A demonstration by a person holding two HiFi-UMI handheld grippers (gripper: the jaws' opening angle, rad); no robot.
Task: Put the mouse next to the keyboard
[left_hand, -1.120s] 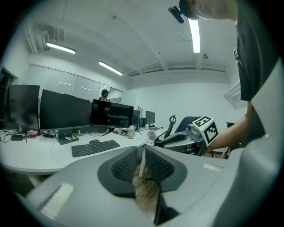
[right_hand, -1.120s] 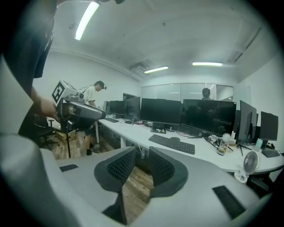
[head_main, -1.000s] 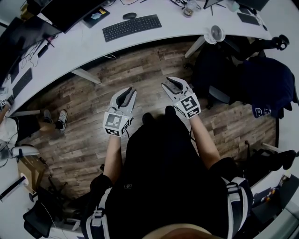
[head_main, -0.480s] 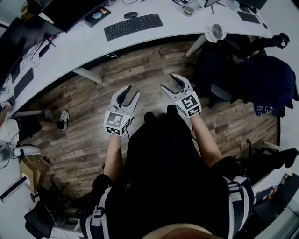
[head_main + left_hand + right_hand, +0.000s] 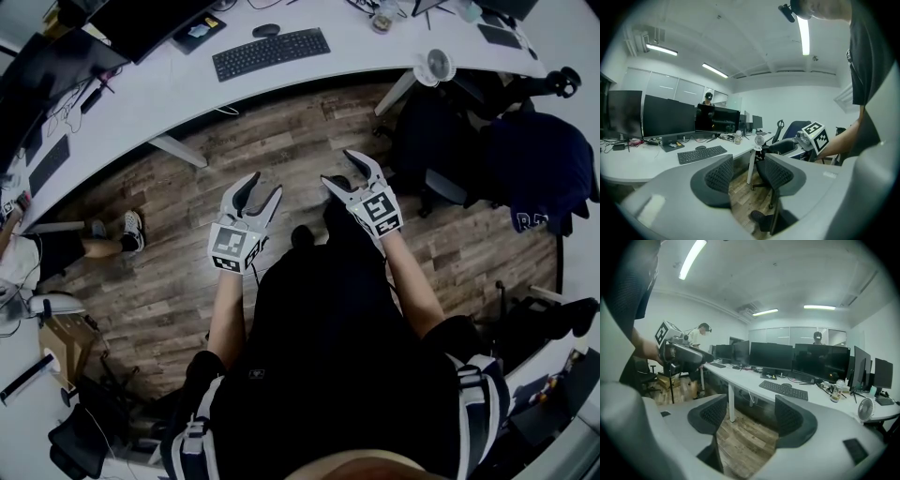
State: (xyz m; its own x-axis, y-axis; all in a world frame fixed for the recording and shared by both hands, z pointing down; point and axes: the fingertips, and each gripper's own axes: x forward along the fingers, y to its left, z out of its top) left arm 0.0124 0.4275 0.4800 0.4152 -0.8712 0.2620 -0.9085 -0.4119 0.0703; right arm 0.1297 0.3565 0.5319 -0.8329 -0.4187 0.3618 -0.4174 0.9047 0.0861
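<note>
Left tool (image 5: 265, 185) opening, empty; sneaker (image 5: 131, 225) overhead.

Black keyboard (image 5: 270, 52), white desk (image 5: 169, 89)

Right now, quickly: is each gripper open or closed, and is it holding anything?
Left gripper: fingers opening, nothing between them.
Right gripper: fingers opening, nothing between them.

Black mouse (image 5: 266, 30) just beside keyboard (image 5: 271, 53), both on curved white desk (image 5: 169, 89)
</note>
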